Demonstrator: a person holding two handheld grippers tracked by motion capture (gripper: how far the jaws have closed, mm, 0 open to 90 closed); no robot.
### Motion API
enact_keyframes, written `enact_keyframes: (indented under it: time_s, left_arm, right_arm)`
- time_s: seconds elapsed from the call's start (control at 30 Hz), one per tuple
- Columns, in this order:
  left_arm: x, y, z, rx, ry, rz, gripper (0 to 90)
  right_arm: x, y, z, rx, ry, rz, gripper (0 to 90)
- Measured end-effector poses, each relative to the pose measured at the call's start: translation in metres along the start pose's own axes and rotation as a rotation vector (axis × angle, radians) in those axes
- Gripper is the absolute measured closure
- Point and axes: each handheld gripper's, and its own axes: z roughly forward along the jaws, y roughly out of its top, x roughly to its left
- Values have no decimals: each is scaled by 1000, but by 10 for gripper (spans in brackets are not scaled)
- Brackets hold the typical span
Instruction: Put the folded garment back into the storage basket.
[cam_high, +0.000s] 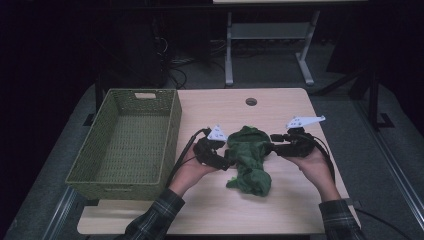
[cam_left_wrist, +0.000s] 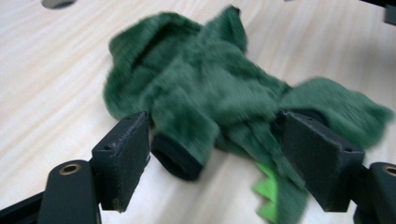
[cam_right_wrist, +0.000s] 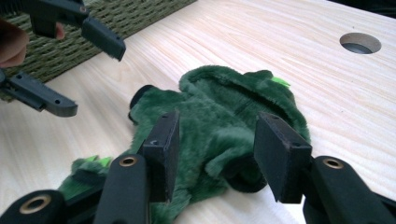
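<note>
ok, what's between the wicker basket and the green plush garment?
In the high view, the left hand-held gripper and its hand sit between the basket and the green plush garment, over bare tabletop. Its jaws stand open at the garment's edge.

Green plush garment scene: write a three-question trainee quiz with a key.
1. True or false: the green plush garment lies inside the woven basket.
2. Which side of the garment is the basket on in the high view? A) left B) right C) behind
3. Fill in: in the left gripper view, the left gripper stands with its jaws ____ on either side of a black-cuffed sleeve.

Key: 1 false, it lies on the table; 2 A; 3 open.
</note>
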Motion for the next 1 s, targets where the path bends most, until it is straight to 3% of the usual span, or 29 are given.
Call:
enact_keyframes:
  time_s: [0.1, 0.43, 0.53, 0.8, 1.0]
  left_arm:
    - [9, 10, 6, -1, 13, 6, 256]
    - [45, 33, 32, 15, 66, -30, 340]
    - [55, 32, 45, 29, 69, -46, 356]
    - [71, 23, 73, 90, 57, -61, 388]
    - [76, 17, 86, 99, 39, -65, 431]
  right_arm:
    - [-6, 6, 5, 11, -10, -7, 509]
    - [-31, 21, 22, 31, -34, -8, 538]
    - [-40, 18, 30, 20, -47, 5, 548]
    - [-63, 1, 58, 94, -47, 51, 541]
    - [-71, -7, 74, 114, -58, 72, 558]
